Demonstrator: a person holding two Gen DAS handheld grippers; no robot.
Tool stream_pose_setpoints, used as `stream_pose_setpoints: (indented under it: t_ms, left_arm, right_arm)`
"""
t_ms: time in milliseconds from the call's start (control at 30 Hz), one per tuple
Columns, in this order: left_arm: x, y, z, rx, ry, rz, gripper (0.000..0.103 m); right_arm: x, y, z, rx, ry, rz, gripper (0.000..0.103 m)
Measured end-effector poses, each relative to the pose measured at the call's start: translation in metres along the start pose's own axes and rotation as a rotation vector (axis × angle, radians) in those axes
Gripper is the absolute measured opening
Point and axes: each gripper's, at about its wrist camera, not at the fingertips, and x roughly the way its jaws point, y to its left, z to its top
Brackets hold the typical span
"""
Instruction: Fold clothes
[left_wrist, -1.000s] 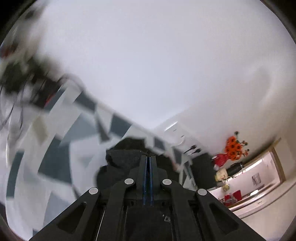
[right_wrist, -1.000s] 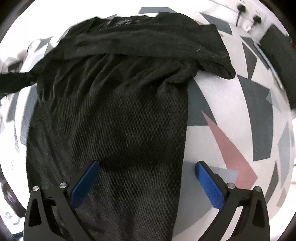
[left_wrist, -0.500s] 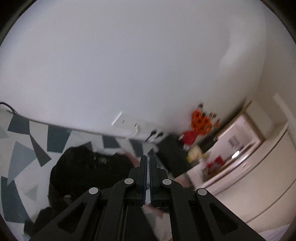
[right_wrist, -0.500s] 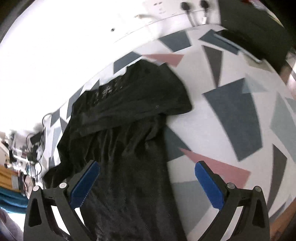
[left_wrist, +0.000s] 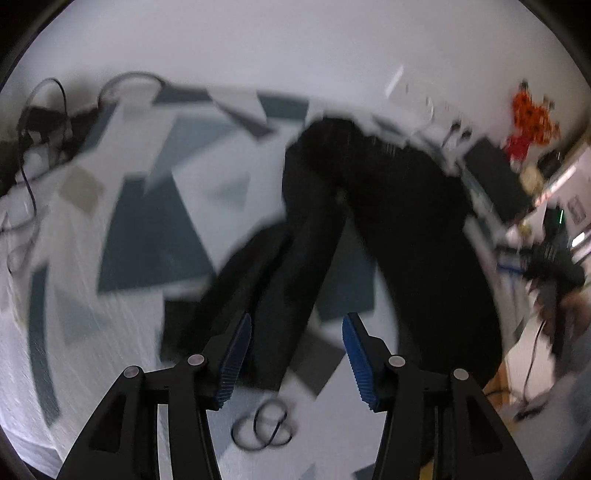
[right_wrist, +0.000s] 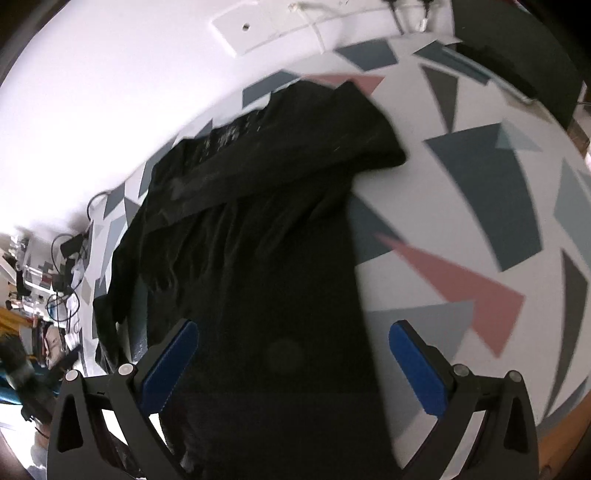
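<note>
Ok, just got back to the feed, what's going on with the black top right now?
A person holding two grippers is partway through folding a black garment spread on a cloth with a geometric pattern. Both grippers are open and holding nothing. The left gripper hovers over a strip of the garment, perhaps a sleeve, though the view is blurred. The right gripper hovers over the garment's body near its right edge.

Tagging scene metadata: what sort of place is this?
Probably a lived-in home room: black garment spread on a geometric-patterned cloth, wall sockets behind, cables cluttering one end, orange flowers beyond.
</note>
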Motion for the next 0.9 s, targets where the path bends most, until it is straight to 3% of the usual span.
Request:
stream_pose_setpoints:
  t_ms: [233, 267, 300, 333, 467, 667, 733, 800, 833, 900]
  left_arm:
    - [0.033, 0.007, -0.028, 0.011, 0.072, 0.048, 0.049]
    - [0.038, 0.008, -0.032, 0.013, 0.082, 0.055, 0.022]
    - [0.042, 0.009, -0.036, 0.014, 0.092, 0.062, 0.001]
    - [0.044, 0.011, -0.037, 0.005, 0.094, 0.057, 0.003]
    - [0.010, 0.031, -0.007, -0.167, -0.005, -0.099, 0.002]
    - [-0.037, 0.010, 0.051, -0.121, -0.140, -0.166, 0.002]
    - [-0.019, 0.006, 0.040, -0.093, -0.085, -0.116, 0.005]
    - [0.000, 0.001, 0.029, -0.066, -0.029, -0.066, 0.028]
    - [0.009, -0.001, 0.024, -0.052, -0.001, -0.041, 0.047]
    - [0.028, -0.005, 0.013, -0.024, 0.055, 0.009, 0.049]
  right_arm:
    - [0.012, 0.035, 0.010, -0.052, 0.011, -0.002, 0.103]
    - [0.011, 0.038, 0.011, -0.057, 0.009, -0.004, 0.103]
    - [0.010, 0.041, 0.012, -0.063, 0.006, -0.006, 0.103]
    - [0.009, 0.043, 0.012, -0.069, 0.004, -0.009, 0.103]
    - [0.000, 0.046, 0.014, -0.078, -0.023, -0.019, 0.103]
    - [-0.016, 0.037, 0.024, -0.051, -0.070, -0.017, 0.103]
    - [-0.023, 0.032, 0.027, -0.042, -0.085, -0.005, 0.103]
    - [-0.026, 0.027, 0.029, -0.044, -0.092, 0.007, 0.103]
    - [-0.026, 0.024, 0.030, -0.046, -0.093, 0.009, 0.103]
    - [-0.021, 0.018, 0.034, -0.053, -0.082, 0.009, 0.103]
